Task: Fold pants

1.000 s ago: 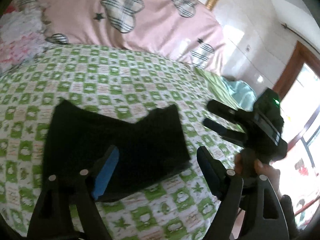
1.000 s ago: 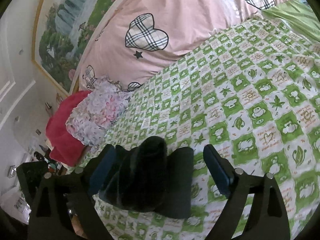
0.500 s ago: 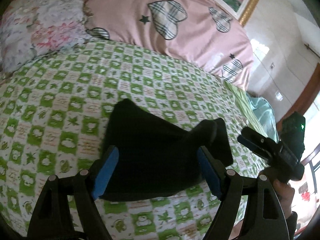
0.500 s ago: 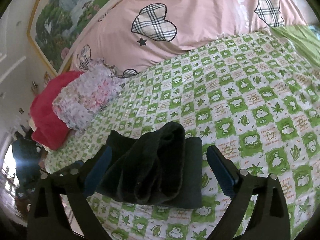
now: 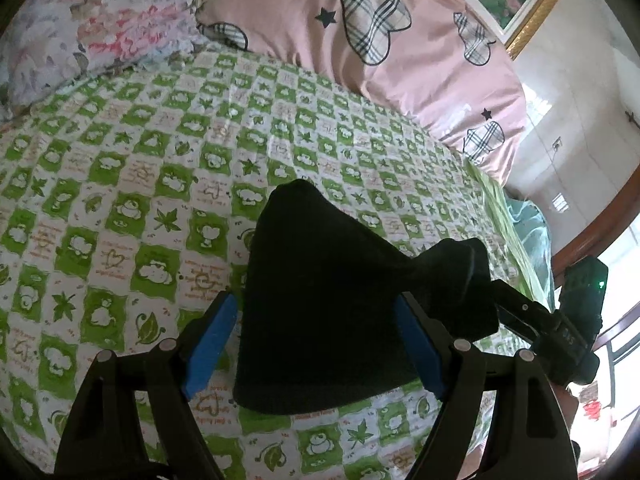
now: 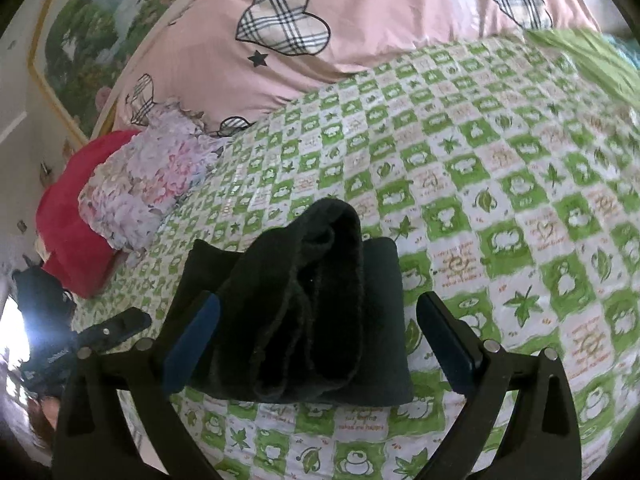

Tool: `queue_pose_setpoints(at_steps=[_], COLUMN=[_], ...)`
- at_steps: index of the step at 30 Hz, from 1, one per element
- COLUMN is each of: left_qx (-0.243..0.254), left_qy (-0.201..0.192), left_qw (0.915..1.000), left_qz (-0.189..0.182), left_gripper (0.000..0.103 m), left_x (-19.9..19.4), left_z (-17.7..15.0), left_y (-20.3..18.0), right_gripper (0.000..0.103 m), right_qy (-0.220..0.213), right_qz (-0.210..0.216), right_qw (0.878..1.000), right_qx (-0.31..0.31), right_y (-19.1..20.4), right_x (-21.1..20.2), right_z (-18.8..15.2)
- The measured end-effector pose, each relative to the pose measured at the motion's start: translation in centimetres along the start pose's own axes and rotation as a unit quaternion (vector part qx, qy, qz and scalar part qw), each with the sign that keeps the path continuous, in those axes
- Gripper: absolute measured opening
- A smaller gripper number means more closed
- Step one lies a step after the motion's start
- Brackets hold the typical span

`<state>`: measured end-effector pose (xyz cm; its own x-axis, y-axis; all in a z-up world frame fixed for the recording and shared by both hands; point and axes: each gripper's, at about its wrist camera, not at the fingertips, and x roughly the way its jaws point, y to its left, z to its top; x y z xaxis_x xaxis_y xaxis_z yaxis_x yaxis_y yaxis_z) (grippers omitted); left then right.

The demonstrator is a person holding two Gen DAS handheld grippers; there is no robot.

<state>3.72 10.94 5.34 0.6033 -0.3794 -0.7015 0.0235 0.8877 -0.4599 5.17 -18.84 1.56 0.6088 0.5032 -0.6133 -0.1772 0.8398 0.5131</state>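
The black pants [image 5: 332,304] lie folded in a thick bundle on the green checked bedspread [image 5: 132,184]. My left gripper [image 5: 316,348] is open, its blue pads either side of the bundle's near end. My right gripper [image 6: 320,348] is open too, straddling the opposite end of the pants [image 6: 304,308], where the stacked fold edges show. The right gripper also shows in the left wrist view [image 5: 516,304], at the pants' right end. The left gripper shows in the right wrist view [image 6: 116,326], at the left.
A pink quilt with plaid hearts [image 5: 360,40] lies at the bed's head. A floral pillow [image 6: 140,188] and a red pillow [image 6: 76,216] sit beside it. A teal cloth [image 5: 528,220] lies at the bed's right edge. A framed painting [image 6: 88,40] hangs behind.
Both grippers have moved in toward the pants. The bundle now sits between each gripper's open fingers. The pants look more bunched and narrower than a second ago.
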Motion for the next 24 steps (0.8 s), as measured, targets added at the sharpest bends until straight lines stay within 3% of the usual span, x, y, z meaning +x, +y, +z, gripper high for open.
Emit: queue_pose_setpoints(at_steps=[10,19,24], left_qx=[-0.025,-0.045,-0.04], left_qy=[0.047,0.068,0.064], left_qw=[0.9985,0.9965,0.9971], left_qz=[-0.017,-0.016,-0.012], left_gripper=[0.081,0.081,0.077], left_x=[3.9,6.7,7.3], left_z=[1.0,1.5,1.6], left_y=[0.9,2.1,2.2], right_gripper=[0.098,0.097,0.081], right_qy=[0.032,0.044,0.047], right_qz=[-0.011,0.025,0.043], right_qw=[0.999,0.997,0.997], right_qx=[0.017,0.053,0.052], right_y=[-0.9,-3.2,-3.4], right_x=[2.3,3.0,3.1], right_z=[-0.7,-1.5,-1.7])
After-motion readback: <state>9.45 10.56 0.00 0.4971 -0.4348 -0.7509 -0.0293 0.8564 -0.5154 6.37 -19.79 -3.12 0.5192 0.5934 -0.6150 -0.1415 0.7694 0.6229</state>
